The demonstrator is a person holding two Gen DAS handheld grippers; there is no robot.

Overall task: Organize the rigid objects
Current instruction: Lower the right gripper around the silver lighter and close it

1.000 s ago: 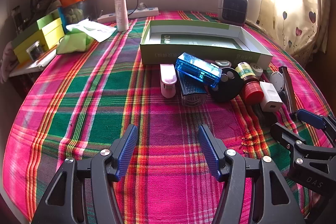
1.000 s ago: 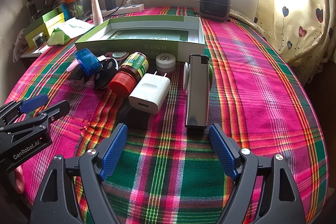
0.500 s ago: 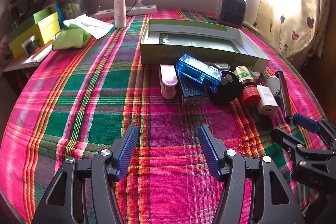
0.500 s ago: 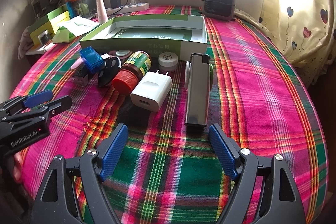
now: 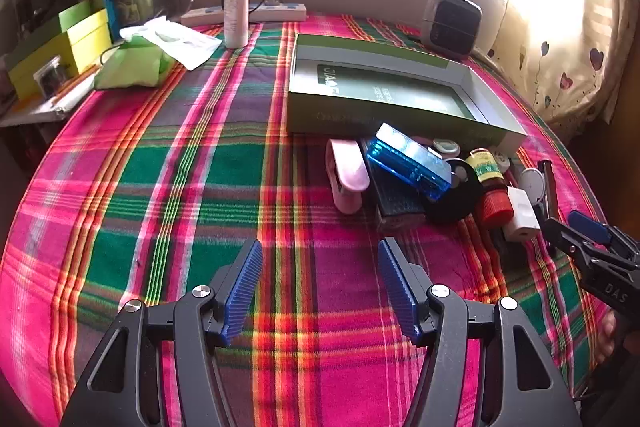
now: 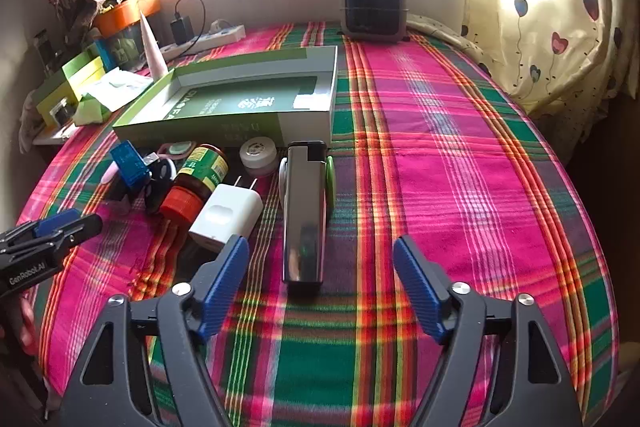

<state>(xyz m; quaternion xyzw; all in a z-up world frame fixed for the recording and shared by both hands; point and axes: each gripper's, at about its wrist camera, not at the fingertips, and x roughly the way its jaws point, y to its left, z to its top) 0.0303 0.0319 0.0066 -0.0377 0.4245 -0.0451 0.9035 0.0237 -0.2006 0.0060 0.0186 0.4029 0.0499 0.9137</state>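
Plaid cloth, right tool (image 6: 320, 291) closing, nearer lighter (image 6: 304, 215)

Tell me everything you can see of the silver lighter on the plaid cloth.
The lighter is a long flat slab with a mirror-bright metal body and a black cap at its far end. It lies flat on the plaid cloth, lengthwise toward the green box, stopping just short of it. Round white and green discs flank its far half. The right gripper, closing, sits just short of its near end.

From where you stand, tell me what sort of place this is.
Probably a lived-in room at home: a plaid cloth under a window, heart-print curtains, a small heater and a power strip by the wall.
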